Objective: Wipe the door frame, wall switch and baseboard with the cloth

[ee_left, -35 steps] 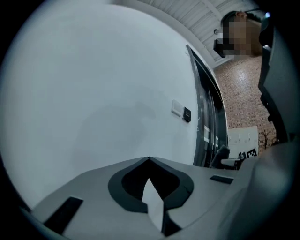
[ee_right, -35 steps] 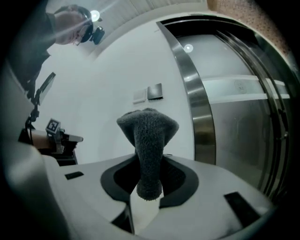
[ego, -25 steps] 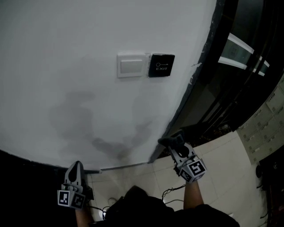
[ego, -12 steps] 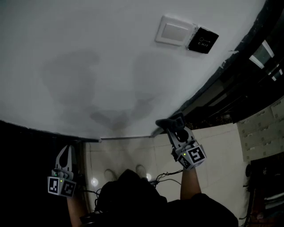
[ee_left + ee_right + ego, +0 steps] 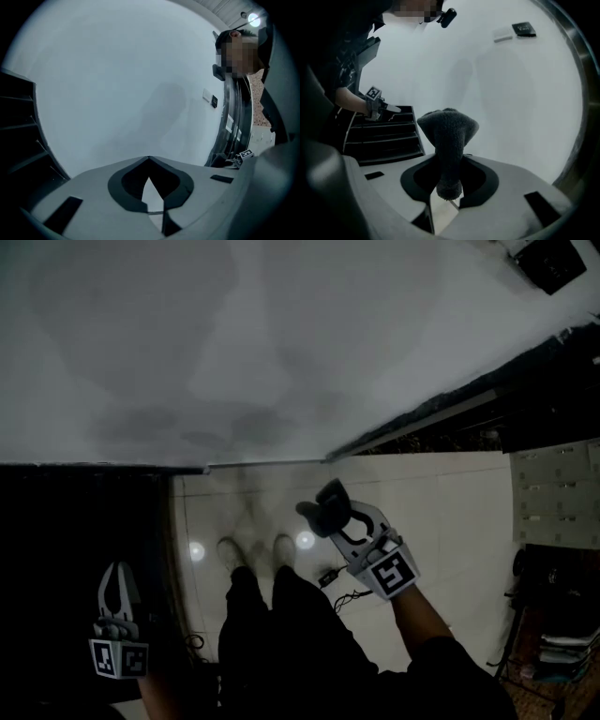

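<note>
- Pale wall (image 5: 281,334), blotched grey low down; baseboard (image 5: 267,463) at its foot, glossy tiled floor (image 5: 450,512) below, dark door frame (image 5: 525,390) along its right edge.
- Right gripper (image 5: 330,517) clenched on cloth (image 5: 323,498), clear of the wall, above the floor.
- Left gripper (image 5: 119,579) closed, empty, left of the wall's foot.
- Since half a second ago: exit plate (image 5: 553,261) gone to the wall's top corner; cloth drawn back from the baseboard.

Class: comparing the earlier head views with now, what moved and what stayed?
The right gripper drew back from the foot of the wall and now hangs over the floor tiles. The head camera tilted down. Unchanged: the cloth stays clamped in it; the left gripper stays shut, empty, low at left.
</note>
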Tool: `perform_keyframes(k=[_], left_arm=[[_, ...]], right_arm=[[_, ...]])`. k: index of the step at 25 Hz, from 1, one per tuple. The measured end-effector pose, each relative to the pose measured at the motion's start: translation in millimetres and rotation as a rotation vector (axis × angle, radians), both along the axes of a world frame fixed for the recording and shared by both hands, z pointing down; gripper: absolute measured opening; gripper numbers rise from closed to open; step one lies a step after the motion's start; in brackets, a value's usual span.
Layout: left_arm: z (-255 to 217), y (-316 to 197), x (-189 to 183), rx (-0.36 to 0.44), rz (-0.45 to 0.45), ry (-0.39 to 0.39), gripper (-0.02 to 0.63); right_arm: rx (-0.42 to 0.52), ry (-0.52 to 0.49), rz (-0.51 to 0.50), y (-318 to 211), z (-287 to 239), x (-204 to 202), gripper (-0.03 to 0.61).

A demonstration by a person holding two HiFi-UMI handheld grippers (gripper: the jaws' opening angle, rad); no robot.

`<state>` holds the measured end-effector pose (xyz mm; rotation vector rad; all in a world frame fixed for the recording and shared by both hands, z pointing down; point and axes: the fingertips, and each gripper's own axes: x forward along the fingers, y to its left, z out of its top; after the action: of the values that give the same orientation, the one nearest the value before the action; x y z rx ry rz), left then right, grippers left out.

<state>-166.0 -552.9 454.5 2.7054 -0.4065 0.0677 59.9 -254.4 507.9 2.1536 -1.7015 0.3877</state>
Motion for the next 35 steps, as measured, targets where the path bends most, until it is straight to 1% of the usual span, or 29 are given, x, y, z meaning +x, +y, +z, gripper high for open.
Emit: perform_keyframes(k=[2, 4, 6, 7, 9, 10, 13, 15, 17, 19, 21, 22, 23, 24, 26, 27, 28, 29, 30, 32, 33, 34, 35], left_arm=[[14, 18, 2, 0.005, 0.008, -0.023, -0.006], [33, 32, 10, 0.006, 0.015, -0.040, -0.006], [69, 40, 19, -0.030, 0.027, -0.057, -0.006], [87, 42, 27, -0.035, 0.035, -0.065, -0.006], [121, 47, 45, -0.004, 0.069, -0.080, -0.006], [140, 47, 52, 0.019, 0.095, -0.084, -0.006], [204, 38, 68, 0.064, 0.161, -0.054, -0.006], [252, 31, 72, 0.077, 0.163, -0.021, -0.006], [307, 26, 76, 0.087, 0.139, 0.004, -0.006], [361, 28, 82, 0.099, 0.123, 0.026, -0.006], [412, 31, 78, 0.098, 0.125, 0.028, -0.006], [435, 28, 75, 0.090, 0.127, 0.029, -0.006], [456, 23, 71, 0.080, 0.128, 0.031, -0.006], [476, 15, 67, 0.075, 0.133, 0.028, -0.006], [508, -2, 61, 0.088, 0.168, -0.009, -0.006], [515, -8, 60, 0.102, 0.194, -0.027, -0.006], [517, -14, 60, 0.108, 0.206, -0.027, -0.006], [516, -20, 58, 0.095, 0.198, -0.008, -0.006], [513, -26, 56, 0.069, 0.176, 0.017, -0.006], [510, -35, 54, 0.038, 0.132, 0.048, -0.006], [511, -35, 54, 0.047, 0.125, 0.045, -0.006], [512, -31, 55, 0.068, 0.137, 0.034, -0.006], [513, -24, 57, 0.096, 0.167, 0.021, -0.006]], right_arm=[[-0.036, -0.019, -0.051, 5, 27, -6, 0.098], [-0.073, -0.033, -0.080, 15, 52, -5, 0.097], [-0.115, -0.041, -0.113, 22, 78, -1, 0.097], [-0.136, -0.035, -0.140, 23, 93, 0, 0.097], [-0.142, -0.036, -0.169, 18, 128, 0, 0.097], [-0.131, -0.058, -0.161, 11, 150, 1, 0.097], [-0.106, -0.168, -0.125, -28, 239, -4, 0.095], [-0.075, -0.229, -0.138, -66, 305, -13, 0.094], [-0.045, -0.251, -0.164, -103, 367, -19, 0.094], [-0.051, -0.241, -0.208, -137, 430, -27, 0.094], [-0.107, -0.218, -0.286, -164, 497, -45, 0.094], [-0.145, -0.186, -0.340, -175, 529, -55, 0.092], [-0.187, -0.132, -0.401, -188, 560, -63, 0.094], [-0.228, -0.055, -0.467, -201, 588, -70, 0.093], [-0.292, 0.101, -0.590, -227, 633, -79, 0.092], [-0.312, 0.151, -0.640, -237, 652, -83, 0.092], [-0.326, 0.181, -0.676, -244, 668, -85, 0.092], [-0.331, 0.186, -0.689, -250, 683, -85, 0.092], [-0.326, 0.162, -0.672, -256, 694, -84, 0.092], [-0.306, 0.061, -0.568, -271, 716, -74, 0.092], [-0.302, 0.020, -0.514, -281, 727, -68, 0.092], [-0.304, 0.006, -0.476, -291, 737, -63, 0.092], [-0.313, 0.015, -0.452, -301, 744, -58, 0.092]])
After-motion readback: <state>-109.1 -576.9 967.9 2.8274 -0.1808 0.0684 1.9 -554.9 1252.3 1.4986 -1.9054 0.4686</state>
